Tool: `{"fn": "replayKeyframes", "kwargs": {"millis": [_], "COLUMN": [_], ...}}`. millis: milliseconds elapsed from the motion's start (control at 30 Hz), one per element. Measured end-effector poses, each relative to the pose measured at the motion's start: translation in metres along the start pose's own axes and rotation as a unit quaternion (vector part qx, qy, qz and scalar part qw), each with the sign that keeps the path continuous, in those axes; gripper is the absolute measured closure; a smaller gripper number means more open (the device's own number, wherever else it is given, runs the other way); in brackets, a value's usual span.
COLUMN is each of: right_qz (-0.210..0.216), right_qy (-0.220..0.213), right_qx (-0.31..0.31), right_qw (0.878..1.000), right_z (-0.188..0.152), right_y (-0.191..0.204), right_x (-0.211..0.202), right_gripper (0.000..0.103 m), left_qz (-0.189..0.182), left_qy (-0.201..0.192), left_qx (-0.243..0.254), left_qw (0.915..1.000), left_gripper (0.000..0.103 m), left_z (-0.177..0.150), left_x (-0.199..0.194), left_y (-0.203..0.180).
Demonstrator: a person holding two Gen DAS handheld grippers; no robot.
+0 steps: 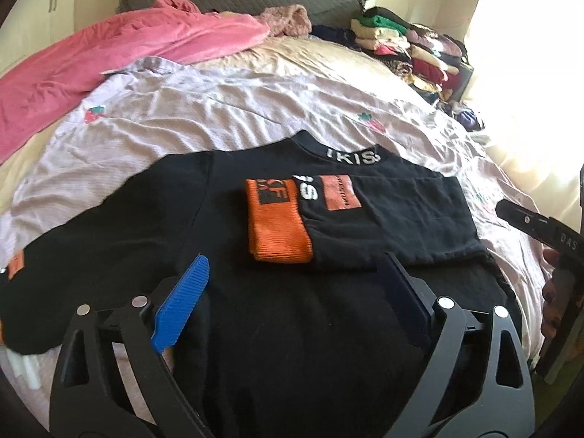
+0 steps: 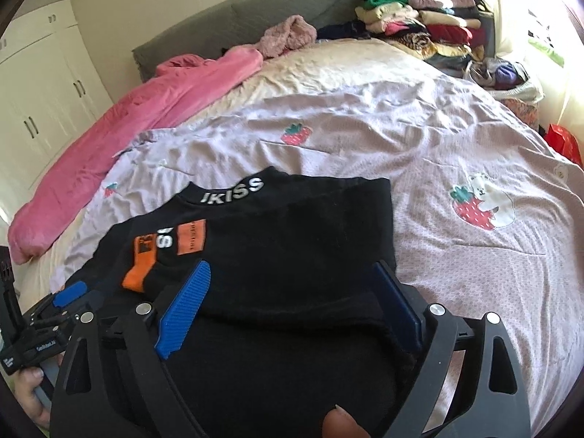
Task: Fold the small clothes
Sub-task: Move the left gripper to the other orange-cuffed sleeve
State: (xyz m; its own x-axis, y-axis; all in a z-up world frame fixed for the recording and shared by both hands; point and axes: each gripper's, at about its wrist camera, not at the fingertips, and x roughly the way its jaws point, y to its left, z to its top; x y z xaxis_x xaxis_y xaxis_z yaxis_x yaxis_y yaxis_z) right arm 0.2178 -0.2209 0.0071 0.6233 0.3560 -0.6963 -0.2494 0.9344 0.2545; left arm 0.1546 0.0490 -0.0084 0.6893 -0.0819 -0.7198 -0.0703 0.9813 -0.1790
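- The black top (image 1: 277, 255) is laid near on the bed (image 1: 255, 109), right sleeve (image 1: 365, 219) folded in.
- Left gripper (image 1: 292, 306) and right gripper (image 2: 292, 306) are spread apart, nothing clamped.
- Left sleeve (image 1: 73, 255) and the final folds are judged outstanding.

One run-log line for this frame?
garment: black top flat on bed, one sleeve folded in | left gripper: open | right gripper: open

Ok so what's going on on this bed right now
A person is folding a black sweatshirt with orange cuffs on the lilac strawberry-print bedspread, using a hand-held gripper in each hand. One sleeve is already folded across the chest. Both the left hand-held gripper and the right hand-held gripper are open above the shirt, holding nothing. Folded clothes are stacked by the headboard.
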Motion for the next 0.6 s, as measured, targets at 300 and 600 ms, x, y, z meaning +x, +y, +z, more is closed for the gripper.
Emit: {"fn": "replayKeyframes", "kwargs": {"millis": [300, 600], "right_qz": [0.017, 0.02], "right_qy": [-0.018, -0.014], "right_qx": [-0.036, -0.051], "right_qw": [0.999, 0.998], "right_z": [-0.011, -0.02], "right_y": [0.04, 0.068], "right_x": [-0.019, -0.02], "right_gripper": [0.006, 0.006], "left_qz": [0.041, 0.069], "left_qy": [-0.027, -0.042], "left_qx": [-0.003, -0.018], "left_qw": [0.9988, 0.9966], "left_gripper": [0.01, 0.01], "left_z": [-0.004, -0.01], "left_x": [-0.028, -0.047], "left_y": [0.019, 0.041]}}
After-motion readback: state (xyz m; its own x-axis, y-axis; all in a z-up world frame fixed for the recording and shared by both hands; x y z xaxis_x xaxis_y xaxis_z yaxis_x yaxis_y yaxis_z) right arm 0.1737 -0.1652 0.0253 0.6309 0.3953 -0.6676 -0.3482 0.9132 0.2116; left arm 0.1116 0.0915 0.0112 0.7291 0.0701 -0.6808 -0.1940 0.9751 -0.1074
